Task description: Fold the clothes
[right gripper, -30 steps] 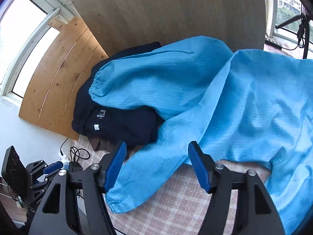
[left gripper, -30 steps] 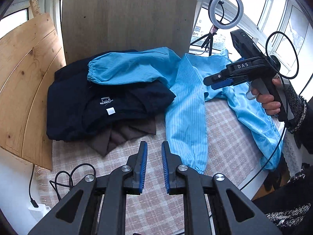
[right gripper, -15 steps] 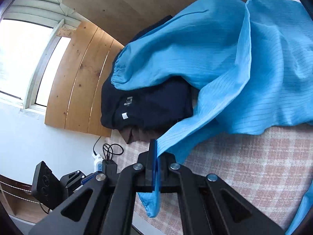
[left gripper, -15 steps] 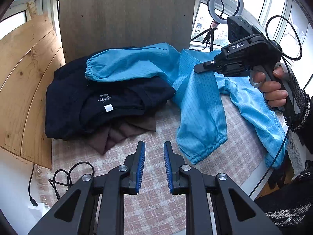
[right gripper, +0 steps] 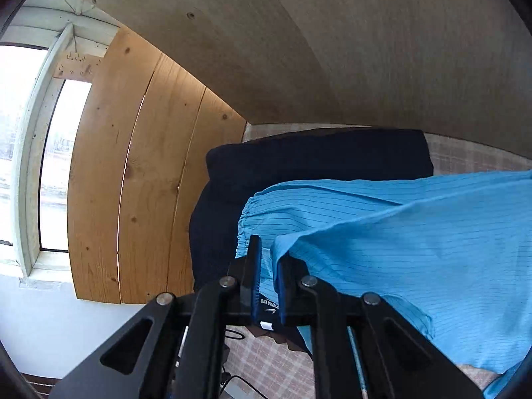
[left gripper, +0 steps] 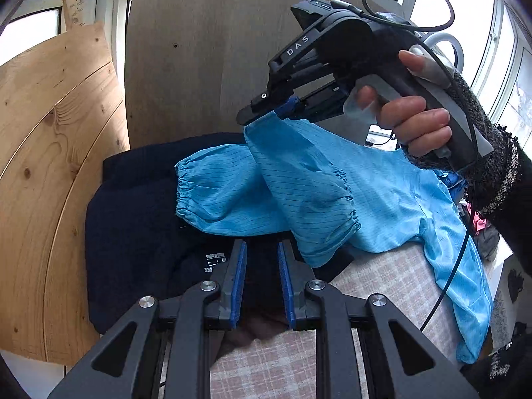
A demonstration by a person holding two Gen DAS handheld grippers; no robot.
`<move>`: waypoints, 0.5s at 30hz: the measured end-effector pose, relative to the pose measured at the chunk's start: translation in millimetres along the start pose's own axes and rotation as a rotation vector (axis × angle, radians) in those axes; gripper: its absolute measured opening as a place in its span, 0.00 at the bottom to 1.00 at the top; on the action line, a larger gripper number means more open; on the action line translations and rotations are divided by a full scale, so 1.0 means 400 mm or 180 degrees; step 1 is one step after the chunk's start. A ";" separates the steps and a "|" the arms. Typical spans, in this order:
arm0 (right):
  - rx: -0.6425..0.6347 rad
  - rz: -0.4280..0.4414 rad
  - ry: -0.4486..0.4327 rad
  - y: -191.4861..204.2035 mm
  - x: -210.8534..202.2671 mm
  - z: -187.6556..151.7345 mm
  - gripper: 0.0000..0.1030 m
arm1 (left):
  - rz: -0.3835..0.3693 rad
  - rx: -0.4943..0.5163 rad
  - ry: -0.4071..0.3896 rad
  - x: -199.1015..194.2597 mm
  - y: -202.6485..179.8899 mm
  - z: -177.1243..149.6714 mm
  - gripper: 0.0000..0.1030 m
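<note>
The left gripper (left gripper: pixel 262 284) is held narrowly parted, nothing between its pads, above the dark folded clothes (left gripper: pixel 139 232). To its right, the right gripper (right gripper: pixel 267 277) is opening, the blue garment (left gripper: pixel 299 183) draped over one finger (right gripper: pixel 288 272) and lifted above the checked tablecloth (left gripper: pixel 392 282).

Both wrist views look steeply down, close; both share the blue garment (left gripper: pixel 382 193).
</note>
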State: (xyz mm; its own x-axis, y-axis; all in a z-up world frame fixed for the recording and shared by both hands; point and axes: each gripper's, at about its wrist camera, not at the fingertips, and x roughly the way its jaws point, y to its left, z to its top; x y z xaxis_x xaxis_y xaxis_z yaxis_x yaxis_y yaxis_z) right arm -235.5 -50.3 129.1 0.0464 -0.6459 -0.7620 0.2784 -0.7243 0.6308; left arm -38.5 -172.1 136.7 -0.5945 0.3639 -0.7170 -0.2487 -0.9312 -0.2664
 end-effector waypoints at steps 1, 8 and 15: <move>-0.0115 0.0102 0.0021 0.004 -0.009 0.001 0.16 | -0.0148 -0.0038 0.0000 0.018 -0.001 0.011 0.18; 0.0162 0.0117 -0.0045 -0.092 -0.042 0.034 0.32 | -0.0547 0.0391 0.0130 0.169 -0.158 0.058 0.22; 0.0012 -0.0079 -0.0168 -0.202 -0.126 -0.057 0.32 | 0.0045 -0.0085 0.0199 0.223 -0.002 0.047 0.17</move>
State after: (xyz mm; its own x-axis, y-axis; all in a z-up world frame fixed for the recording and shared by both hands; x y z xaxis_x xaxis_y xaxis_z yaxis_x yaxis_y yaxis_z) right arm -238.3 46.2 113.2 -0.0112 -0.6395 -0.7687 0.2751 -0.7411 0.6125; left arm -105.8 -138.4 84.9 -0.5485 0.3497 -0.7595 -0.2198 -0.9367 -0.2725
